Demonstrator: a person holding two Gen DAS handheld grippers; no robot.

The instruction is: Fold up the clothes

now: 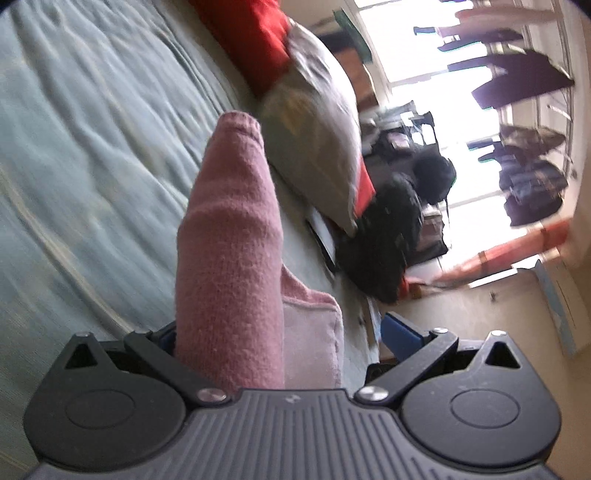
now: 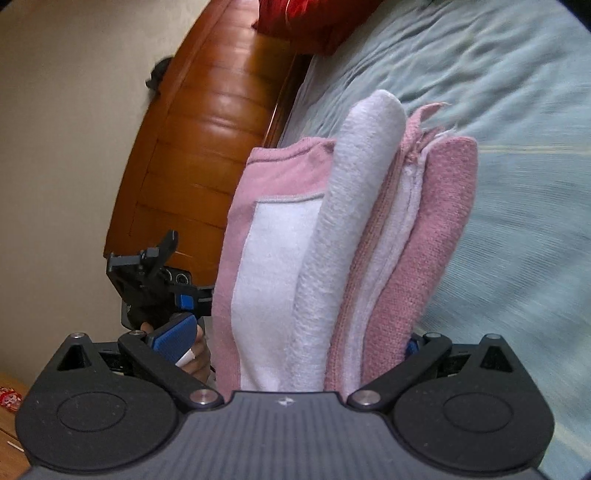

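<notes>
A folded pink and white cloth (image 1: 229, 240) stands between the wide-apart fingers of my left gripper (image 1: 284, 338), lying against the left finger. The blue pad (image 1: 402, 336) of the right finger is bare and clear of it. In the right wrist view the same cloth is a thick folded bundle (image 2: 332, 240) of several pink and white layers. It fills most of my right gripper (image 2: 291, 341) and touches the right finger. A gap shows beside the left blue pad (image 2: 173, 336). The left gripper (image 2: 147, 280) and a hand (image 2: 197, 354) appear behind the bundle. Both views are rolled sideways.
A pale blue-green bedcover (image 1: 74, 147) (image 2: 517, 110) lies under the cloth. A brown wooden headboard (image 2: 207, 129), red pillows (image 1: 251, 37) (image 2: 306, 18) and a grey pillow (image 1: 314, 129) line the bed's end. A black bag (image 1: 388, 229) sits by it, with clothes (image 1: 532, 184) hanging at a bright window.
</notes>
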